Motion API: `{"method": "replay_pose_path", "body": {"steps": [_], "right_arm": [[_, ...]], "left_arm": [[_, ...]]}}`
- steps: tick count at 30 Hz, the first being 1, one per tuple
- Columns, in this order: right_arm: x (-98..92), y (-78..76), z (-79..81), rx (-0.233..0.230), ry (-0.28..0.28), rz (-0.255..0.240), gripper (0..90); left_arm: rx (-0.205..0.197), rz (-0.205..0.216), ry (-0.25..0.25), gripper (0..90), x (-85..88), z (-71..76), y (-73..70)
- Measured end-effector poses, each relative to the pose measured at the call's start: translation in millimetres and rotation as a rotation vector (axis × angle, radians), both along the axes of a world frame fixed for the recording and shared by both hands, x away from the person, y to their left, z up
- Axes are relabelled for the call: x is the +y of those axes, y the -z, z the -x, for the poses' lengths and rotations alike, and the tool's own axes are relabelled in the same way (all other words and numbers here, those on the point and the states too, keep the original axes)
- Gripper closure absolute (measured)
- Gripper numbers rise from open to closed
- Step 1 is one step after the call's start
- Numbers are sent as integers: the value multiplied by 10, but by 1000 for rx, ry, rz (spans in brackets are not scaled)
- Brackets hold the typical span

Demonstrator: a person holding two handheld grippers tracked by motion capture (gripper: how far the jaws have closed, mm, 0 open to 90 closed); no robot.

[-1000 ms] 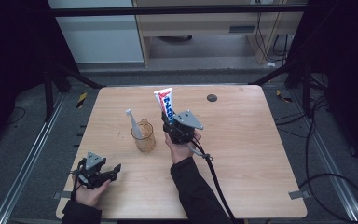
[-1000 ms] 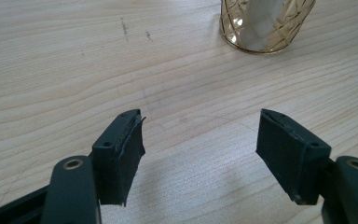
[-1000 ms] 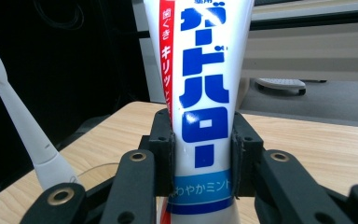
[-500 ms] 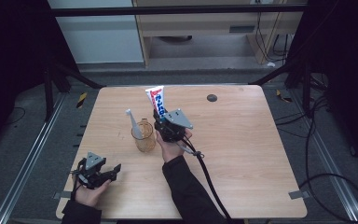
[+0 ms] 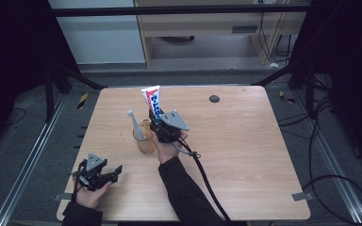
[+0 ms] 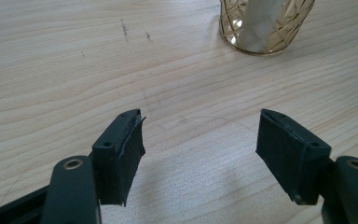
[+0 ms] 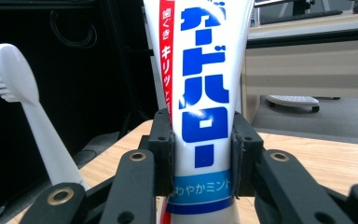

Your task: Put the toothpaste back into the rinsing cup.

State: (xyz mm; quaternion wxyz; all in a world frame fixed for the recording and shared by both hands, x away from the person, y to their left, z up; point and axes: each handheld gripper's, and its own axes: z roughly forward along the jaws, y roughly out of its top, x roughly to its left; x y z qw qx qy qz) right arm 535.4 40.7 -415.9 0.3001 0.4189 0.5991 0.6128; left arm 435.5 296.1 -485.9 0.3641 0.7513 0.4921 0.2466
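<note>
Near the middle of the table (image 5: 245, 141) we see a cup (image 5: 144, 141) with a toothbrush (image 5: 135, 123) leaning in it, just left of the right gripper (image 5: 162, 123). The cup's rim is cut off in the left gripper view. The right gripper clamps an upright tube (image 7: 203, 93) above the cup's right side. The left gripper (image 6: 200, 154), lower left, is wide open and holds nothing.

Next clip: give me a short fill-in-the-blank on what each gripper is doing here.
1. The right gripper is shut on a tube of ____.
2. The toothbrush stands in the amber ____.
3. The left gripper rests near the table edge with its jaws ____.

Missing words: toothpaste; glass; open
</note>
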Motion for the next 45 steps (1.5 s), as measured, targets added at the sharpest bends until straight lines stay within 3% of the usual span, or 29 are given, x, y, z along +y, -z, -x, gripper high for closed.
{"method": "replay_pose_path", "body": {"steps": [21,45], "right_arm": [[218,112,-85,-12,-37,-22,676],[318,257,-150,36,-62,0,666]], "left_arm": [[1,0,0,306,7,-6,4],[4,-7,3,306,12,-9,7]]}}
